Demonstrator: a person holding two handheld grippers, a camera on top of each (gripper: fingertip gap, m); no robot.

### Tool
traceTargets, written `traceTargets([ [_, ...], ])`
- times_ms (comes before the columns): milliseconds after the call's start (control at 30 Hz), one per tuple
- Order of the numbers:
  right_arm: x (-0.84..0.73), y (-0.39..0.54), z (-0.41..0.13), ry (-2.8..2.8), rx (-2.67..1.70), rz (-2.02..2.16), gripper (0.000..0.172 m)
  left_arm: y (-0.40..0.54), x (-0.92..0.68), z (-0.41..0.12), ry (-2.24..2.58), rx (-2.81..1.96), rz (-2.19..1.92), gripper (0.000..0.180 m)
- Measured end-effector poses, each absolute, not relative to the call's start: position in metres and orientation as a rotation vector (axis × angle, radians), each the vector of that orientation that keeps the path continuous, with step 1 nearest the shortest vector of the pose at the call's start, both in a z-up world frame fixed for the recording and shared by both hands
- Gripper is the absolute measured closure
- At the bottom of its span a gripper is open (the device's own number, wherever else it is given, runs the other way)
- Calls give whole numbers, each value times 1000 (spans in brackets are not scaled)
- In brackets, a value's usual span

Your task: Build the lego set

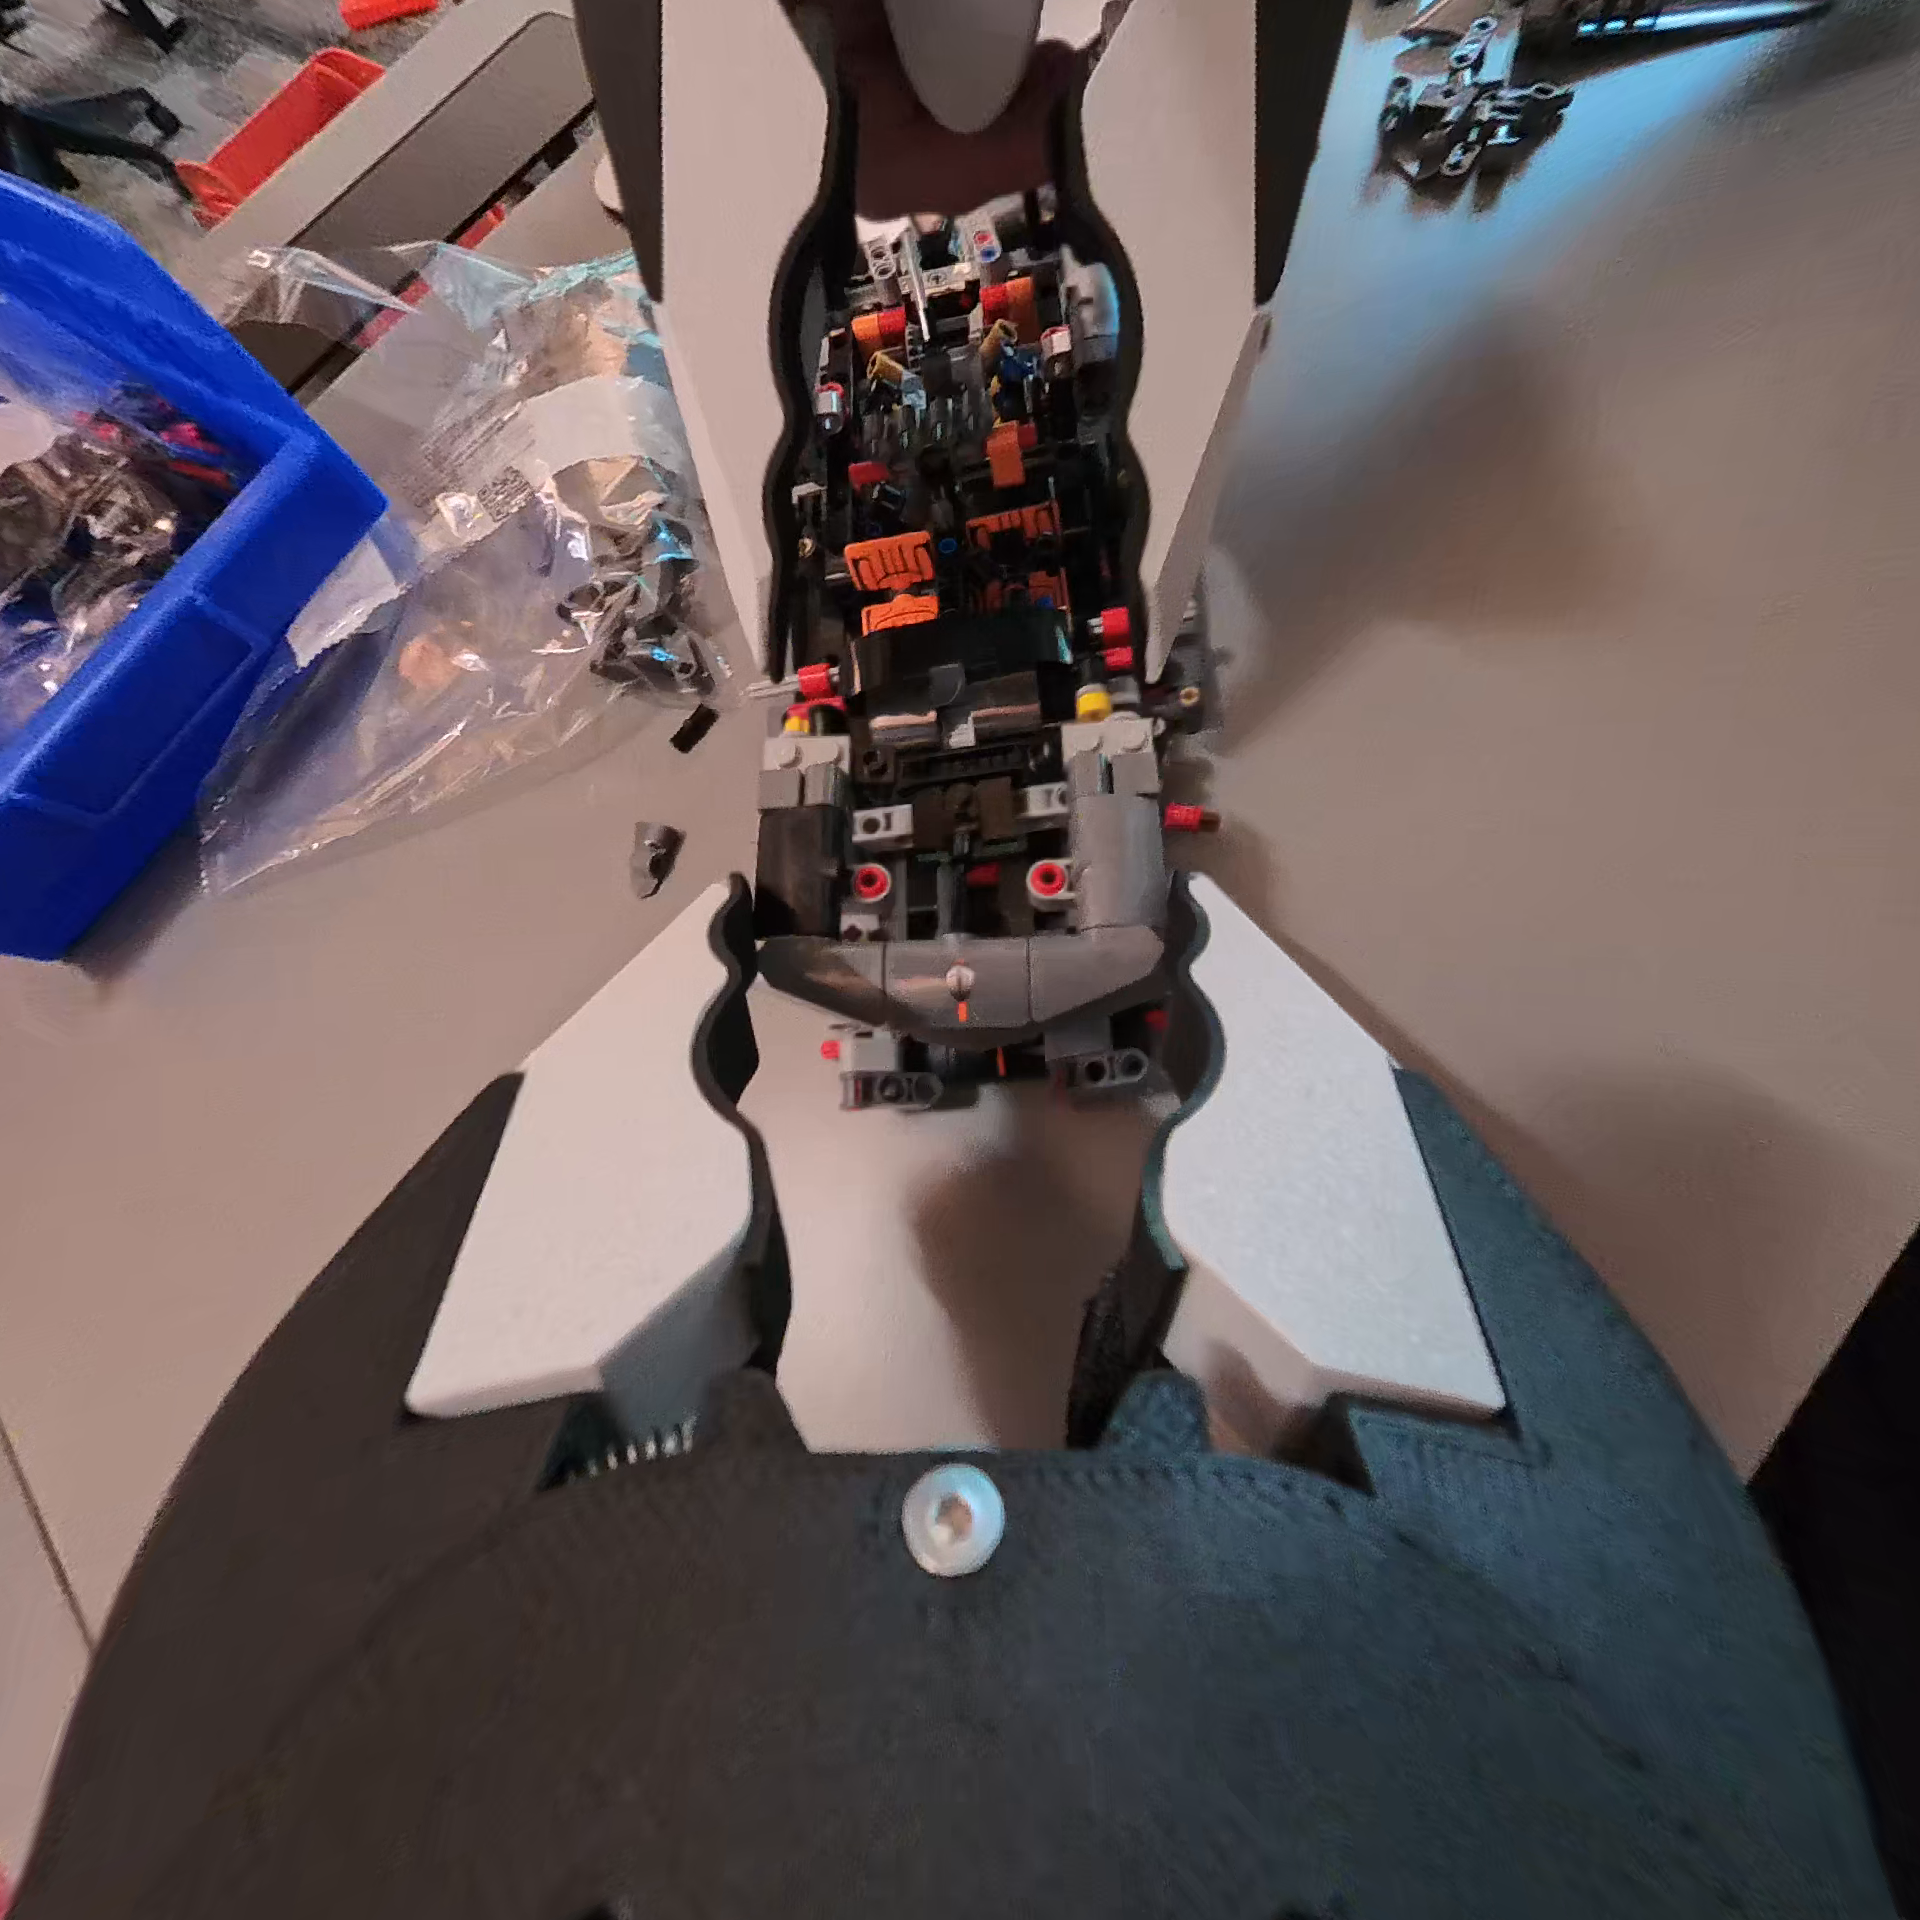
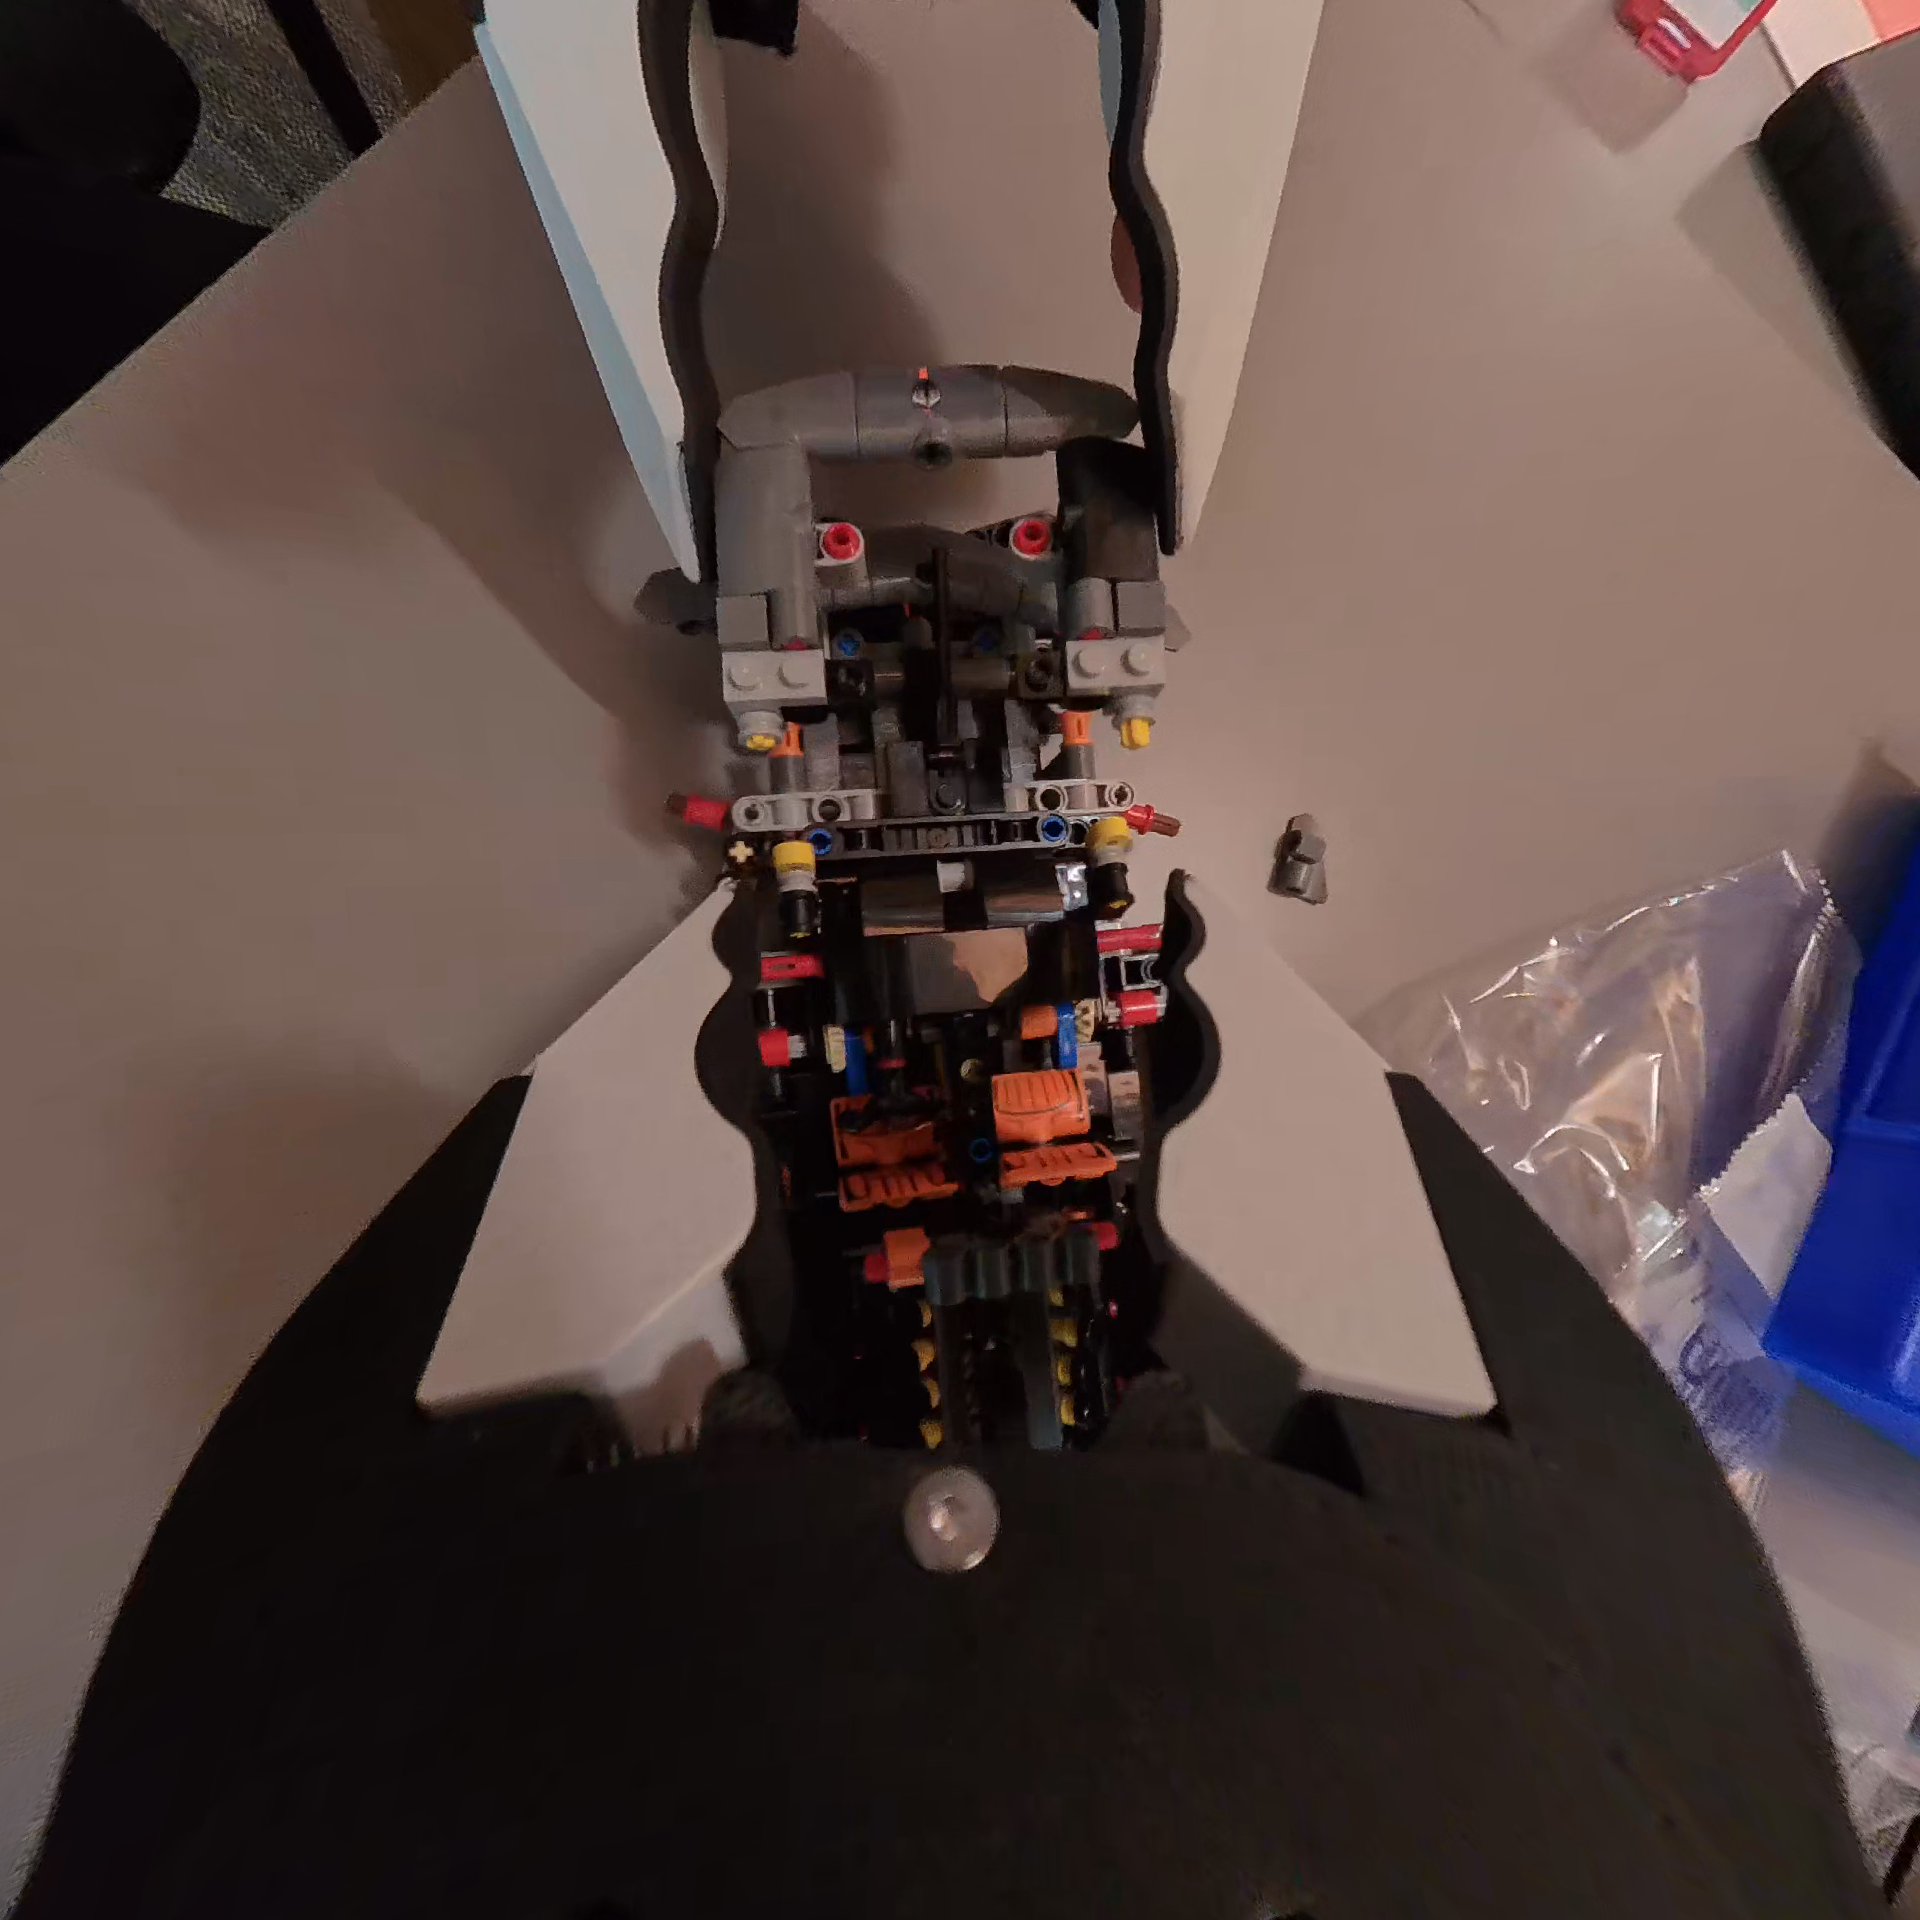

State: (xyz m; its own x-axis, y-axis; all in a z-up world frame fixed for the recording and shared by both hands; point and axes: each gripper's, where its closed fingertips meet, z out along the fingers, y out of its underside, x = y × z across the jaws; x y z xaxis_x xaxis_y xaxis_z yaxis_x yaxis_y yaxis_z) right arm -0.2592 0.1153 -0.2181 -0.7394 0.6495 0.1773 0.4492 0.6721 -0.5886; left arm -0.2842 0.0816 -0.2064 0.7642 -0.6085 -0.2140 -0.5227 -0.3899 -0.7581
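Note:
A brick-built car chassis (image 1: 956, 727), black and grey with orange, red and yellow parts, lies on the pale table (image 1: 1507, 727). My left gripper (image 1: 961, 904) is at its grey bumper end, both pads (image 1: 732, 997) against the sides, shut on it. The right wrist view shows these fingers pressed to the same end (image 2: 935, 551). My right gripper (image 2: 951, 894) straddles the other end of the chassis (image 2: 935, 831) with its jaws wide. Its pads (image 2: 1195, 997) stand beside the side pins and it counts as open. It also shows in the left wrist view (image 1: 961, 665).
A small loose grey piece (image 1: 652, 854) lies on the table beside the chassis, also in the right wrist view (image 2: 1299, 857). A clear plastic bag of parts (image 1: 499, 520) and a blue bin (image 1: 156, 665) lie on that side. A pile of dark parts (image 1: 1465, 114) lies far right. Some 5 cm of space lies between my two pairs of fingers. The small loose grey piece (image 1: 652, 854) sits 8 cm or so from the ends of my right fingers. The right camera catches it too, in the right wrist view (image 2: 1308, 863).

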Motion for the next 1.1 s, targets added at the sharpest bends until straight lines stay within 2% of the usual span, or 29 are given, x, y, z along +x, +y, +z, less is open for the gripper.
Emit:
traceTargets([
  [367, -272, 102, -215, -2562, -918, 905, 99, 77, -293, -211, 815, -2079, -143, 104],
  [1100, -260, 112, -224, -2694, -938, 818, 106, 79, -290, -218, 833, -2080, -169, 103],
])
